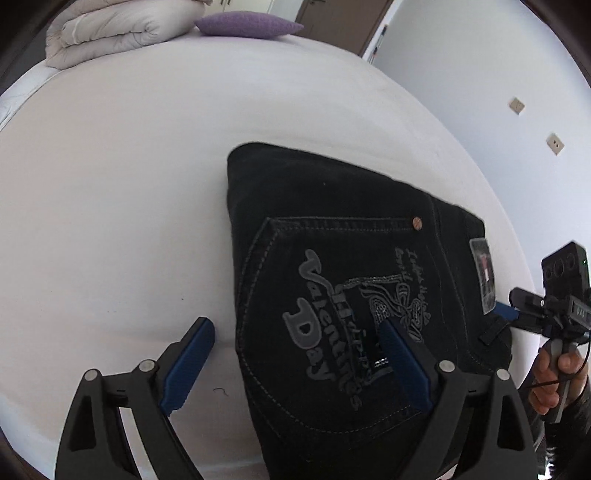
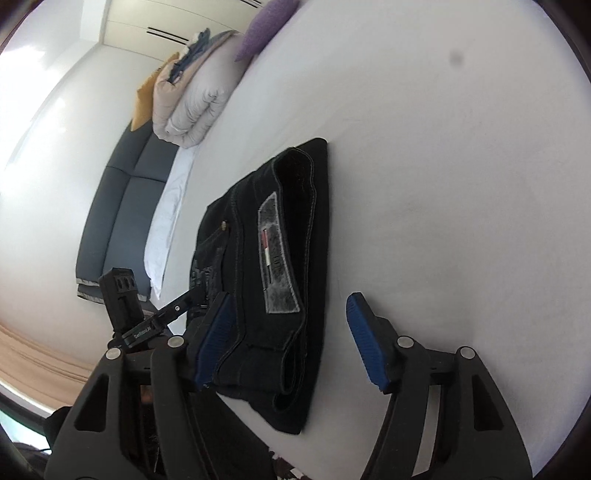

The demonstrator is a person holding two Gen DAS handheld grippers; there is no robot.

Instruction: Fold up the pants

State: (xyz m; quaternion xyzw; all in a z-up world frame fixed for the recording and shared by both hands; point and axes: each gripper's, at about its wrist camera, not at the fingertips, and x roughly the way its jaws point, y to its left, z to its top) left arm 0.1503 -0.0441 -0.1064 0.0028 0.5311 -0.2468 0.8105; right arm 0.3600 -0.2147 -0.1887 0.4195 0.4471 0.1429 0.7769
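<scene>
The pants (image 1: 332, 280) are seen lying as a compact folded bundle on the bed (image 1: 129, 184), toward its near edge and well apart from the folded duvet (image 1: 110, 33) and the purple pillow (image 1: 247, 24) at the far end; the back pocket with its printed lettering faces up, and the waistband patch (image 2: 275, 254) lies along the bundle's right-hand side.

The left tongs (image 1: 299, 356) are held apart over the bundle's left edge; 1 pad (image 1: 402, 365) is seen over the pocket and the other over bare sheet, with nothing clamped. The right tongs (image 2: 291, 332) are likewise apart, straddling the waistband end; 1 pad (image 2: 216, 332) lies just beside the cloth and the other stands clear over the sheet, so no grip is judged to be kept. In the left view a hand (image 1: 554, 376) is seen on the right tool's handle.

The folding is judged to be nearly or fully done, and the step in hand appears to be letting go and tidying. To do this well, the tongs should be drawn away straight and clear of the cloth, so that no layer is caught and dragged open; the stacked layers at the waistband end look loose and thick, so a light press along the top could be given if the edges spring up; the bundle's edges should be left squared; whether the lower layers lie flush cannot be told from these views.
</scene>
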